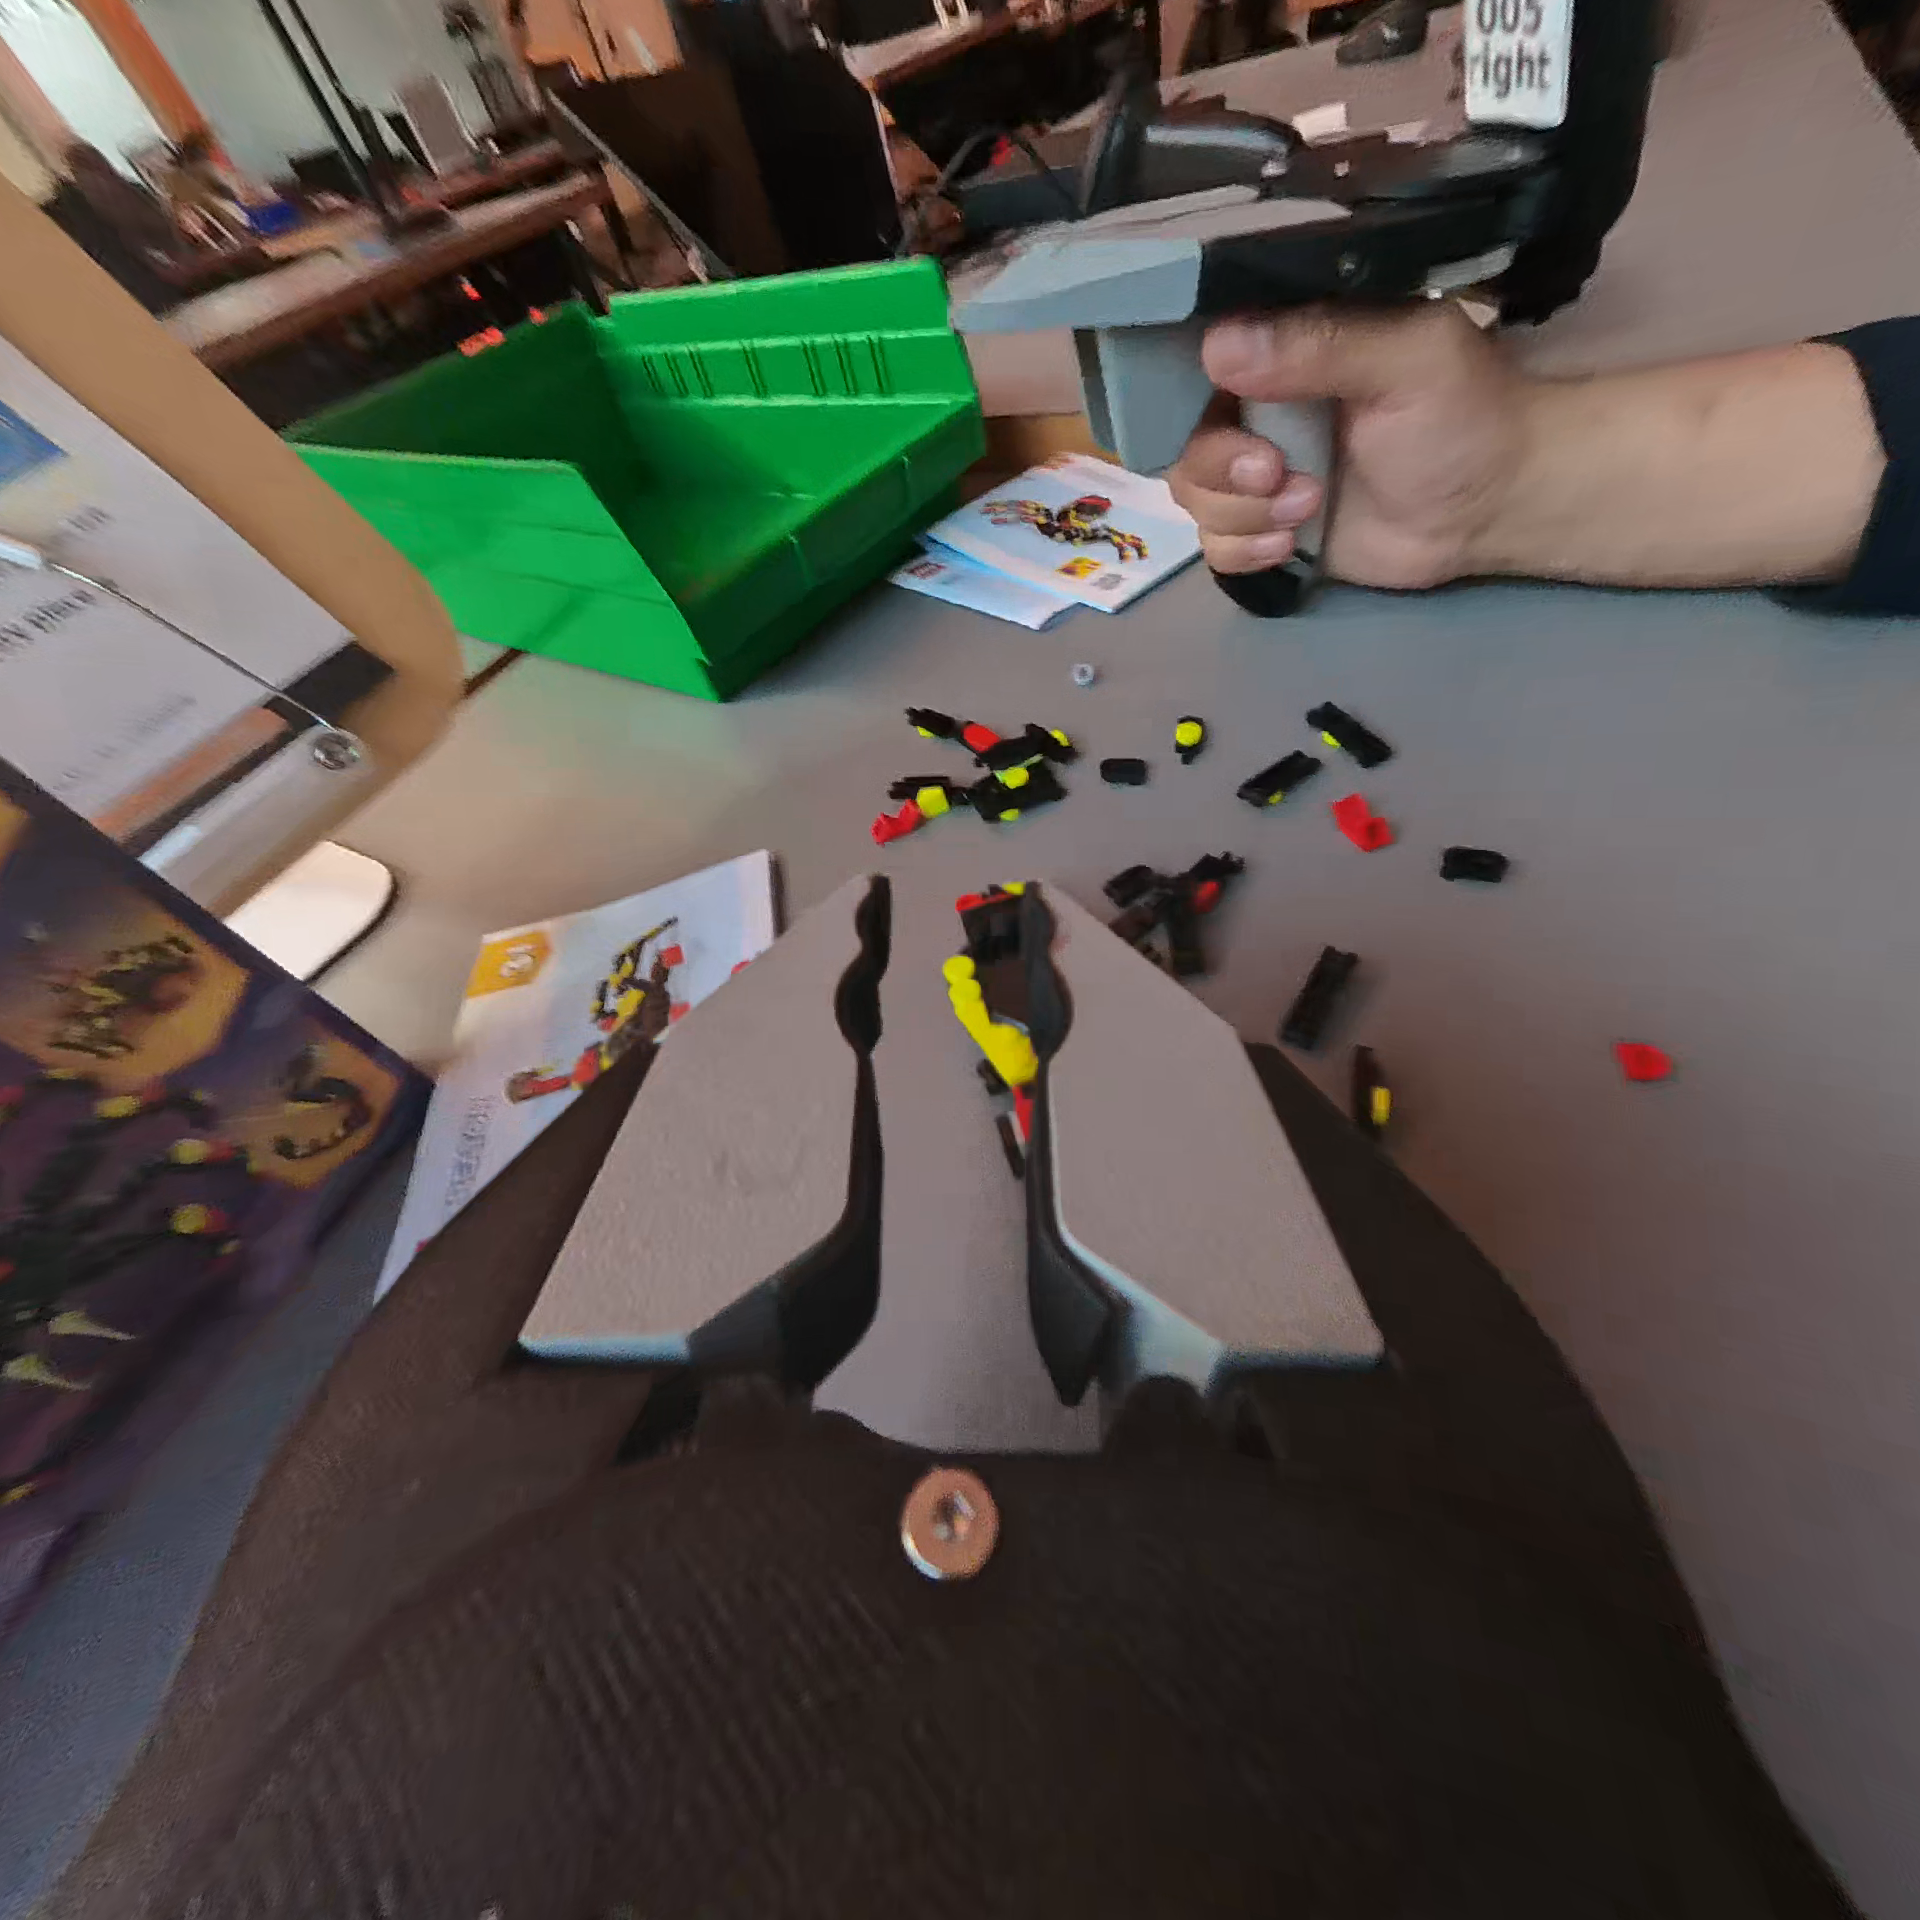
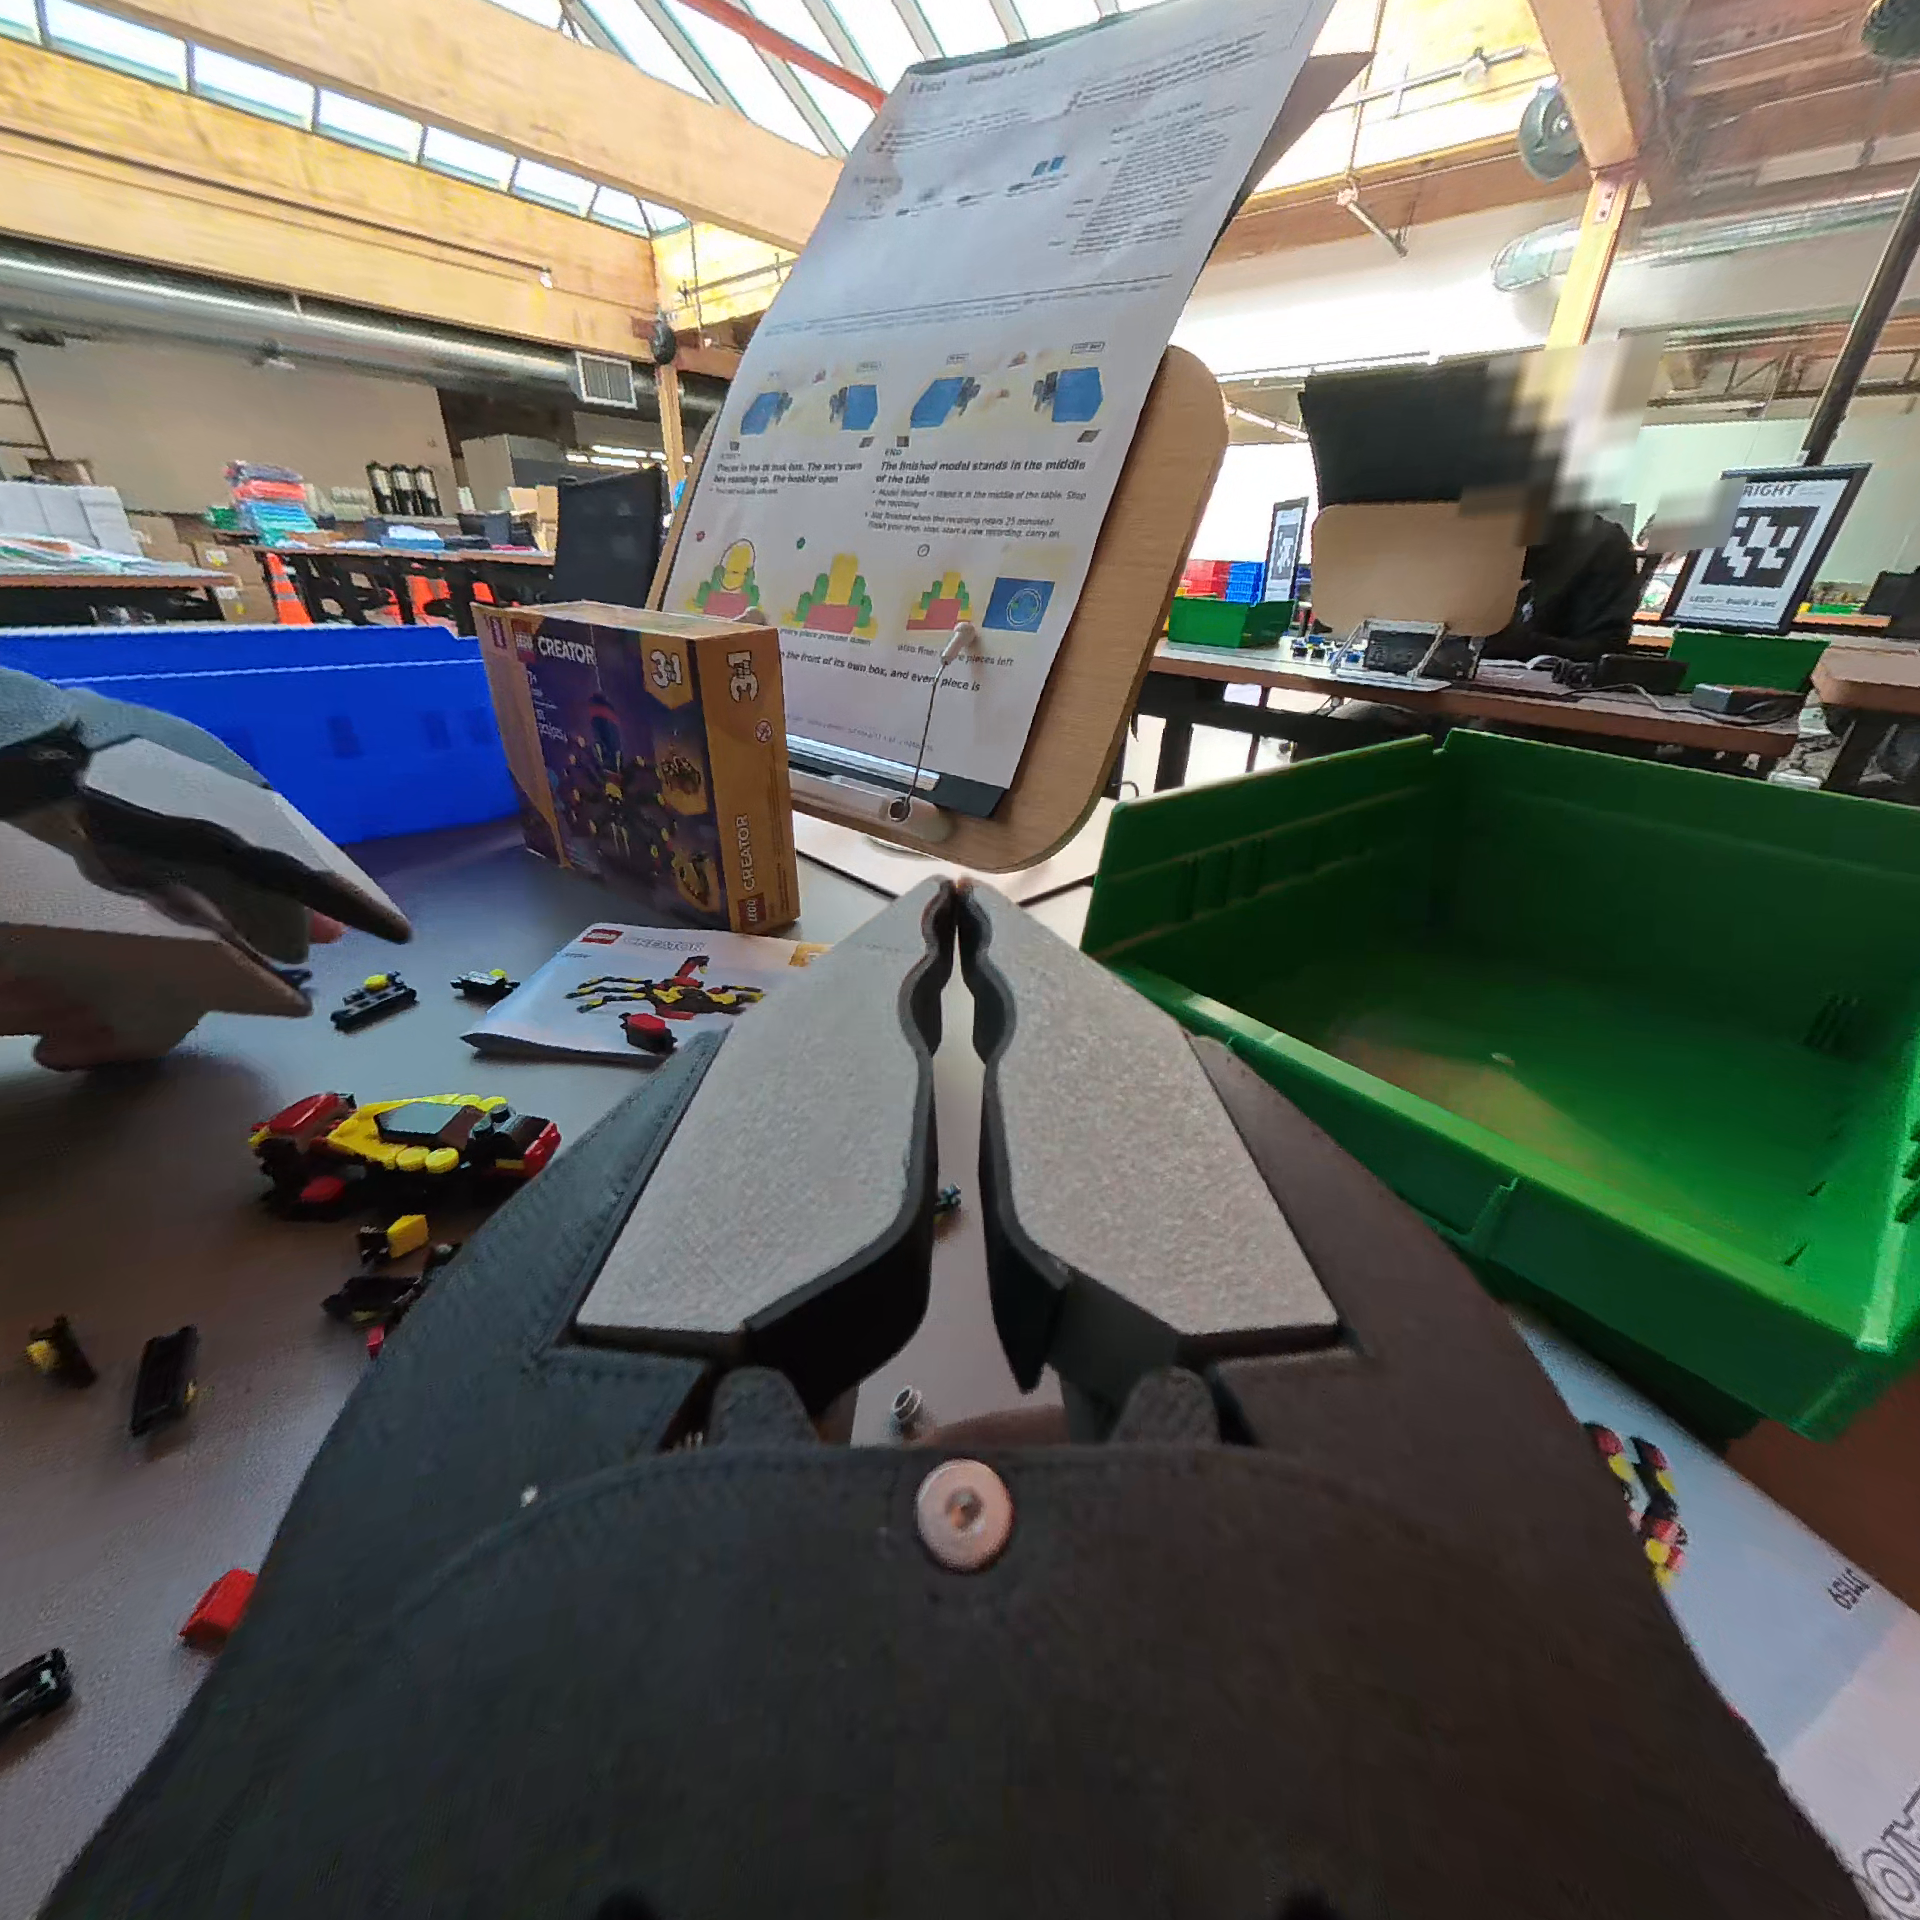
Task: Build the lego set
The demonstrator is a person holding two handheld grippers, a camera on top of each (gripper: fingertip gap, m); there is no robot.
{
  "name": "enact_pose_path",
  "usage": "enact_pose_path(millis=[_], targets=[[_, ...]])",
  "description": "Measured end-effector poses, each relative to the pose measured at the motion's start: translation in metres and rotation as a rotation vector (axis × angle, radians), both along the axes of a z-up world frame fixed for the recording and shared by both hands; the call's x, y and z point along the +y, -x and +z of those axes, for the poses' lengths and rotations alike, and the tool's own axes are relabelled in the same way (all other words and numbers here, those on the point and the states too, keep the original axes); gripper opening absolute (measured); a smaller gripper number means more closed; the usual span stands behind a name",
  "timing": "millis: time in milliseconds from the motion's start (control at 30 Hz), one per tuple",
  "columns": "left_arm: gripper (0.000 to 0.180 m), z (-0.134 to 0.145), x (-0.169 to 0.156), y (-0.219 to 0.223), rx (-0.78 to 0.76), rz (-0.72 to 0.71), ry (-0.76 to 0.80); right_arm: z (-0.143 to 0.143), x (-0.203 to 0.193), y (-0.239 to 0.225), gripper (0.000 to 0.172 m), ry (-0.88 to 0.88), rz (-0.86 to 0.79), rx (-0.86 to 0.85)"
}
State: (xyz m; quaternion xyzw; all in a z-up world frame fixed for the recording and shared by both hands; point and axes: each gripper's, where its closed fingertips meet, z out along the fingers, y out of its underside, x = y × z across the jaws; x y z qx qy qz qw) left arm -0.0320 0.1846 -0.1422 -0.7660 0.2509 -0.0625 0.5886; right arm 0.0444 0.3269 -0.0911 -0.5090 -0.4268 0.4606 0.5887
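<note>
Between the parted fingers of the left gripper [image 1: 956, 904] sits a yellow, black and red brick model [image 1: 992, 1013] on the grey table [image 1: 1558, 935], close against the right finger; nothing is gripped. Loose bricks [image 1: 997, 774] lie beyond. Right gripper [image 2: 956, 891] is shut and bare, beside the green bin [image 2: 1558, 1039].

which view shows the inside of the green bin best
The right wrist view: the green bin sits close with its open side toward the camera, so its floor shows. The left wrist view shows the same bin farther off, mostly its walls.
</note>
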Motion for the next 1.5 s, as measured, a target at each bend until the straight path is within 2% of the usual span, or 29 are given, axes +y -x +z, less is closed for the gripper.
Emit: enact_pose_path(millis=[67, 133, 233, 300, 367, 433, 567, 800, 1000, 1133, 1233, 1300, 1500], targets=[[0.045, -0.011, -0.003, -0.002, 0.016, -0.025, 0.075, -0.004, -0.003, 0.005, 0.000, -0.011, 0.004, -0.038], [0.054, -0.018, -0.004, -0.002, 0.026, -0.021, 0.124, -0.005, -0.008, 0.008, 0.000, -0.030, 0.015, -0.050], [0.052, -0.025, -0.002, 0.000, 0.046, 0.002, 0.159, -0.004, -0.015, 0.011, 0.000, -0.044, 0.029, -0.047], [0.055, -0.039, -0.004, -0.001, 0.069, 0.000, 0.248, -0.004, -0.016, 0.011, 0.000, -0.048, 0.025, -0.044], [0.045, -0.058, -0.004, 0.004, 0.106, 0.037, 0.369, -0.003, -0.016, 0.010, 0.000, -0.047, 0.020, -0.039], [0.036, -0.061, -0.004, 0.003, 0.111, 0.032, 0.393, -0.003, -0.016, 0.010, 0.000, -0.047, 0.019, -0.038], [0.016, -0.048, -0.005, 0.001, 0.099, 0.007, 0.305, -0.003, -0.020, 0.011, 0.000, -0.050, 0.033, -0.040], [0.016, -0.026, 0.002, 0.007, 0.140, 0.038, 0.118, -0.005, -0.080, 0.023, 0.002, -0.060, 0.332, -0.052], [0.016, -0.012, 0.002, -0.012, 0.245, -0.011, -0.063, -0.011, -0.104, 0.028, 0.015, -0.077, 0.427, -0.103], [0.016, 0.002, 0.001, -0.022, 0.205, -0.030, -0.139, -0.012, -0.109, 0.027, 0.022, -0.063, 0.460, -0.109], [0.016, 0.010, -0.004, -0.034, 0.118, -0.094, -0.149, -0.011, -0.122, 0.024, 0.028, -0.017, 0.554, -0.104], [0.016, 0.014, -0.006, -0.038, 0.054, -0.122, -0.147, -0.009, -0.129, 0.021, 0.026, 0.030, 0.615, -0.090], [0.016, 0.018, -0.009, -0.041, -0.025, -0.155, -0.140, -0.004, -0.129, 0.019, 0.024, 0.100, 0.658, -0.059]])
